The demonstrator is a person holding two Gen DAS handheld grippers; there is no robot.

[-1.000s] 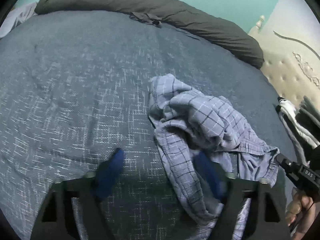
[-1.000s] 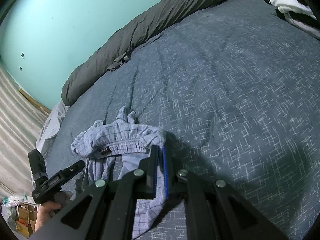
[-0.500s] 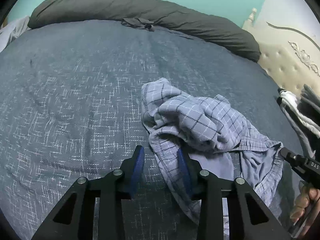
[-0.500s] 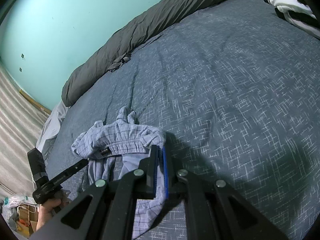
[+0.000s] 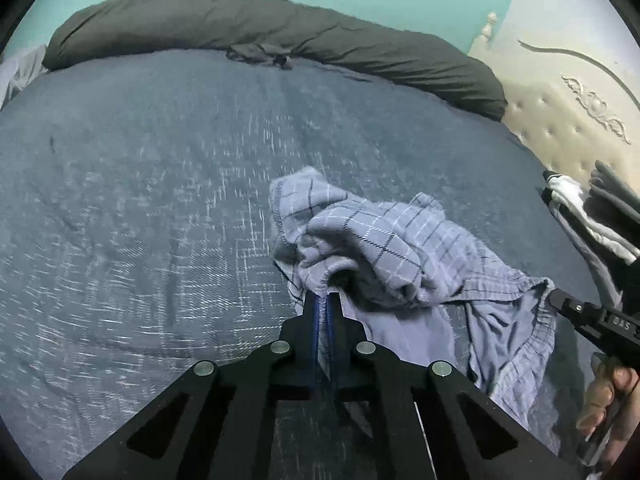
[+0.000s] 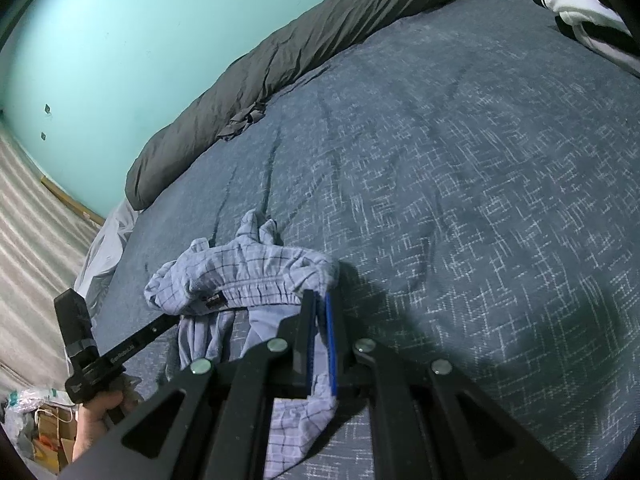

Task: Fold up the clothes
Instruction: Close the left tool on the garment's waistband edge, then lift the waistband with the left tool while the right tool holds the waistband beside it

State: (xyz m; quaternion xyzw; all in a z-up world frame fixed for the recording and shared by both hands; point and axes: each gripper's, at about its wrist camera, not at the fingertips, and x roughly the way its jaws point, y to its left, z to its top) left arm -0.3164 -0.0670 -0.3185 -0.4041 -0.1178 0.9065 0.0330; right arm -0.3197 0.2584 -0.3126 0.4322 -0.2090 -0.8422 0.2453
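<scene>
A crumpled pair of light blue checked shorts lies on the dark blue bedspread. My left gripper is shut on the shorts' near left edge, with cloth pinched between its blue pads. In the right wrist view the same shorts show their elastic waistband, and my right gripper is shut on the waistband's right end, with cloth hanging below its jaws. Each gripper shows in the other's view: the right one at the shorts' right side, the left one at their left, each held by a hand.
A dark grey rolled duvet runs along the far side of the bed, against a teal wall. Black and white clothes are piled at the right near a cream tufted headboard. Boxes and bags sit on the floor, lower left.
My left gripper's jaws went from wide apart to shut on the shorts' edge, and it rose a little, lifting the cloth. The right gripper stayed still, shut on the waistband.
</scene>
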